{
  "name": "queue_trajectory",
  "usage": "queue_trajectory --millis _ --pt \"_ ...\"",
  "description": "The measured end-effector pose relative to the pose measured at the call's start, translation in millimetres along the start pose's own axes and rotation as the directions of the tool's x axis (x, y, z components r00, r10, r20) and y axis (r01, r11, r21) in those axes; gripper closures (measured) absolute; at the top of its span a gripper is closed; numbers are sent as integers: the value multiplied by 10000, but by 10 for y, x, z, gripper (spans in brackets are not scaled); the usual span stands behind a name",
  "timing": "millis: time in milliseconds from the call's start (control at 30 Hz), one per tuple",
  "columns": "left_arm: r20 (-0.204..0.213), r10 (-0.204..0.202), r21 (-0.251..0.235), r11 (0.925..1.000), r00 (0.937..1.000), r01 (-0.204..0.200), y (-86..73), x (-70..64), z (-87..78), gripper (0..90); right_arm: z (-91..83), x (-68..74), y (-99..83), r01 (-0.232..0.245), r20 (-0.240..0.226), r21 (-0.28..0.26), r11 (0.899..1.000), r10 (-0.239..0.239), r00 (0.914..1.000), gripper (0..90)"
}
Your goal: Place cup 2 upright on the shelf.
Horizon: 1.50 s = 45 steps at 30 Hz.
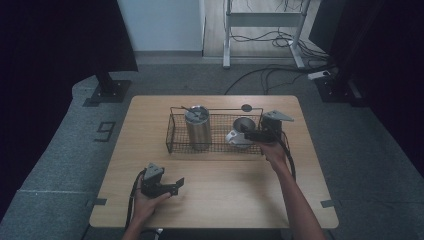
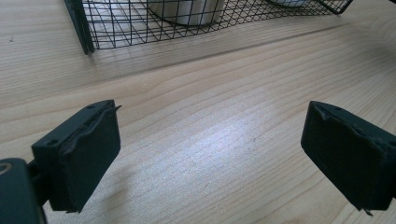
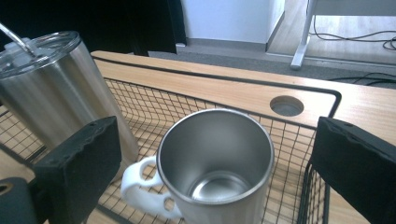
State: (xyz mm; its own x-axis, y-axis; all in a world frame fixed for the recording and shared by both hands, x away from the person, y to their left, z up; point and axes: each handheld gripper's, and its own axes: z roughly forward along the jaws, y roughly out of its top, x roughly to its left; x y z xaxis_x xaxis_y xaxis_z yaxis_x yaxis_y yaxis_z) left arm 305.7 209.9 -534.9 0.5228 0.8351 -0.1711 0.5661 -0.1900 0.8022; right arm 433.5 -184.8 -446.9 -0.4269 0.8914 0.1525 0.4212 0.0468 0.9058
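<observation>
right tongs (image 3: 215,163) agape over mug (image 3: 217,158) — in basket (image 1: 172,131)

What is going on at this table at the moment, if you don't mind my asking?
A person holds a gripper in each hand. The right gripper, jaws open, is poised around a steel mug with a white handle standing upright in a black wire basket, not yet gripping it. A lidded steel tumbler stands beside it. The left gripper rests open over the bare wooden table.

In the wire basket (image 1: 172,131) the tumbler (image 1: 197,127) stands left of the mug (image 1: 240,131), on the table (image 1: 215,200).
</observation>
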Motion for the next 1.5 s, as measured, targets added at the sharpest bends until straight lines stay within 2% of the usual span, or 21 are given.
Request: queue_trajectory --millis 267,667,1067,1300,1500 --pt "-4 -6 -10 10000 10000 6 0 -15 3 49 -209 -37 -134 65 -219 -143 9999 -68 9997 36" --pt "-2 64 11 10000 10000 -64 1 -54 9 49 -538 -131 -415 224 -468 115 9997 -218 9987 63" --pt "-6 145 86 9999 9999 -145 -6 -71 29 50 -874 -176 -972 221 -447 492 9985 -199 9988 125" --pt "-12 206 187 9996 9998 -206 -10 -80 38 52 -1012 -210 -1248 40 -379 854 9963 -7 9993 130" --pt "-17 238 226 9995 9997 -237 -17 -93 48 55 -1071 -234 -1416 5 -369 1105 9939 36 9993 131"
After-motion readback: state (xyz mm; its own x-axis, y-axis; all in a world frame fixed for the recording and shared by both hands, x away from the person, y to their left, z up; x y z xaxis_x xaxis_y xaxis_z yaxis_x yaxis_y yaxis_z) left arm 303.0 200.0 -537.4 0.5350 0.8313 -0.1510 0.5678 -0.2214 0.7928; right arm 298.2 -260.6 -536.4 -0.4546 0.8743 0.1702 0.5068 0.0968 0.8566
